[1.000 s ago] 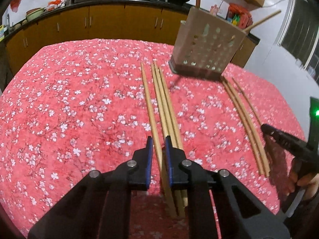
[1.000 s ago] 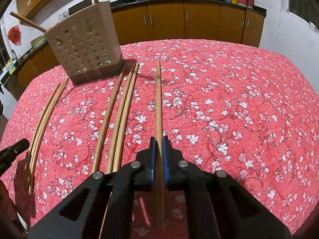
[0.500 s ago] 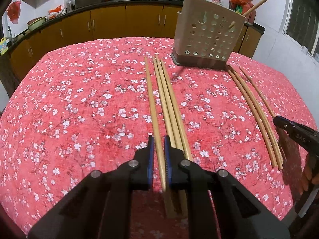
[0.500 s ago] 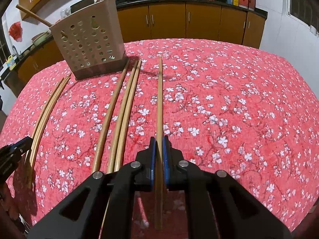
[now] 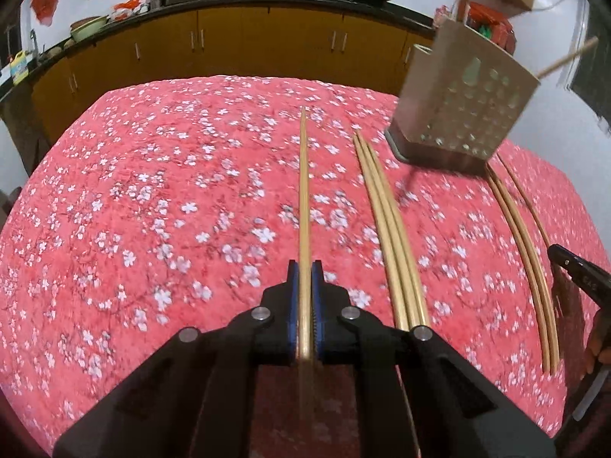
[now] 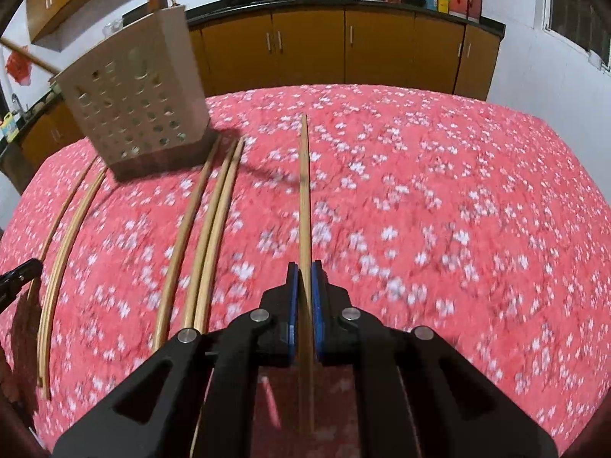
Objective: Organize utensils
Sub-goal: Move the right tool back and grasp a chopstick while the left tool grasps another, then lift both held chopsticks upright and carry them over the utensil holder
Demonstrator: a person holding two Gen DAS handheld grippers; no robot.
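Note:
My left gripper (image 5: 304,267) is shut on a long wooden chopstick (image 5: 303,198) that points forward over the red floral tablecloth (image 5: 152,210). Three more chopsticks (image 5: 389,229) lie to its right, and another few (image 5: 523,252) lie further right. The perforated beige utensil holder (image 5: 466,99) stands at the far right with chopsticks in it. My right gripper (image 6: 304,267) is shut on another chopstick (image 6: 304,191). Three chopsticks (image 6: 206,229) lie to its left, with the holder (image 6: 133,103) at the far left.
Brown kitchen cabinets (image 5: 267,49) with woks and bottles on a dark counter run behind the table. The other gripper's tip shows at the right edge in the left wrist view (image 5: 573,271) and at the left edge in the right wrist view (image 6: 19,274).
The left gripper has closed on one chopstick and pulled it left, away from the three beside it. The right gripper keeps its chopstick; both views have shifted and blurred.

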